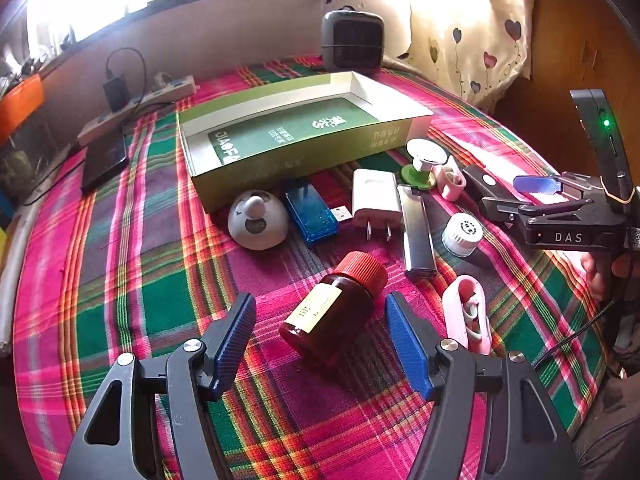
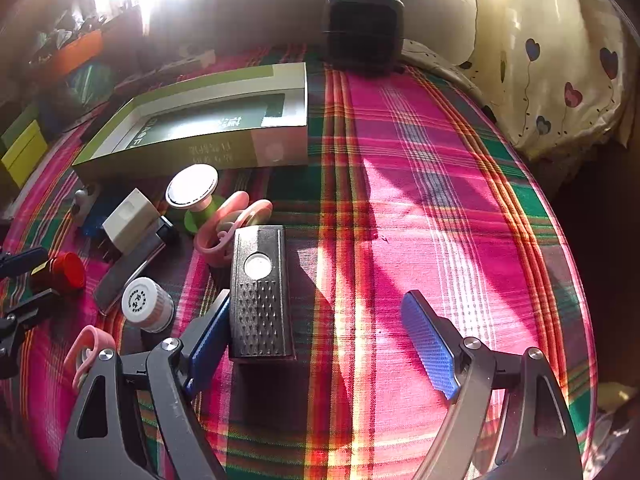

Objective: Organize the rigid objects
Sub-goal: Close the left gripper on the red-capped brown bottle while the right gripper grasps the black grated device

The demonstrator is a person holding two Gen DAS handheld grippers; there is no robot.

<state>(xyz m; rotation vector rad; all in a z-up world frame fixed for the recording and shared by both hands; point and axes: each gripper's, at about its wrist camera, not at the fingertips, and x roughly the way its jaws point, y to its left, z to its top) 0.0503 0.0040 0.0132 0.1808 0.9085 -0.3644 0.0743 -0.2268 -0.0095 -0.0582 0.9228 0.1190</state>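
Observation:
A brown bottle with a red cap (image 1: 334, 308) lies on its side on the plaid cloth, between the blue pads of my open left gripper (image 1: 320, 336), which does not touch it. A black rectangular device (image 2: 260, 292) lies by the left pad of my open right gripper (image 2: 320, 344); the right pad stands far off it. The green open box (image 1: 296, 132) sits behind a row of small items: a white charger (image 1: 376, 200), a blue USB stick (image 1: 312, 212), a silver lighter (image 1: 416, 232), a white cap (image 1: 462, 234) and pink clips (image 1: 468, 316).
A dark heater (image 1: 352, 40) stands at the table's back edge. A power strip (image 1: 136, 108) and a phone (image 1: 104, 160) lie at the back left. A grey-white dome toy (image 1: 258, 220) sits before the box. Plain cloth (image 2: 420, 200) spreads right of the black device.

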